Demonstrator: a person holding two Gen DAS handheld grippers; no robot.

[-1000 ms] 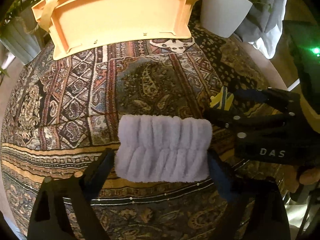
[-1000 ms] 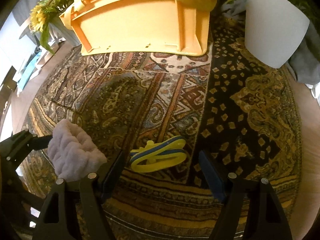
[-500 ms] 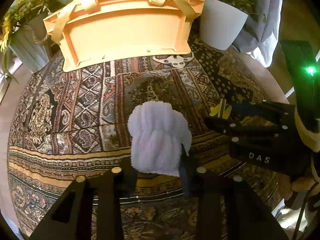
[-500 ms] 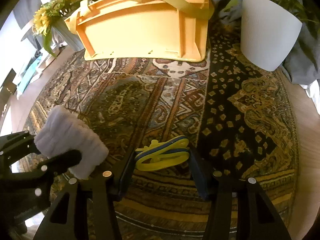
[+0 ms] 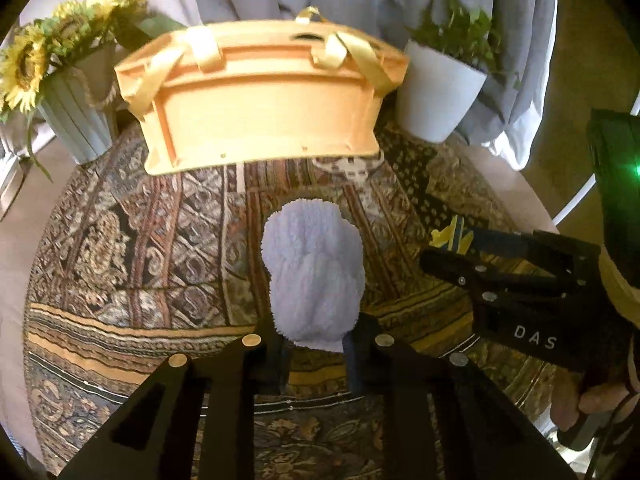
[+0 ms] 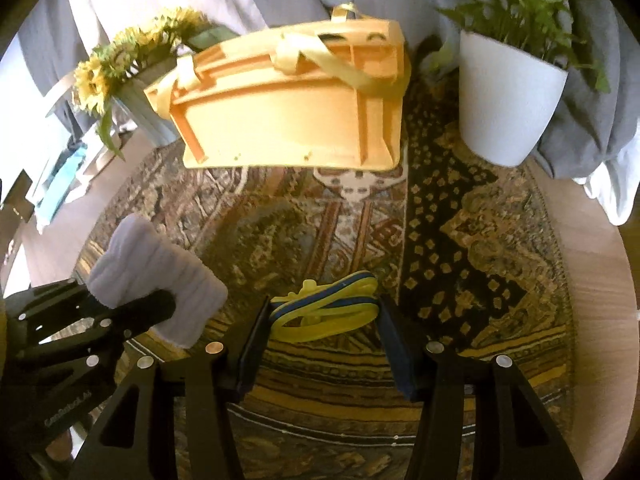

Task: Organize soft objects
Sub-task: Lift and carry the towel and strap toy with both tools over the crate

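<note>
1. While the left hand-held gripper is clamped narrow on the fluffy lavender cloth, the cloth is bunched between its jaws and stands up ahead of the fingertips, apparently lifted off the patterned rug
2. The right hand-held gripper is half closed, its jaws either side of the yellow-and-blue band; I cannot tell whether the pads touch it or whether it is off the rug
3. Straight ahead of both grippers, well apart from them, stands the orange basket with yellow straps, flanked by a sunflower pot on the far left and a white plant pot on the far right
4. Judging from this, the task is at an early to middle stage: one soft thing is gripped, a second is framed for pickup, and neither has reached the basket; what the basket holds is hidden from these views
5. What is left, as I read it, is to secure the band, carry both items forward to the basket, and release them inside
</note>
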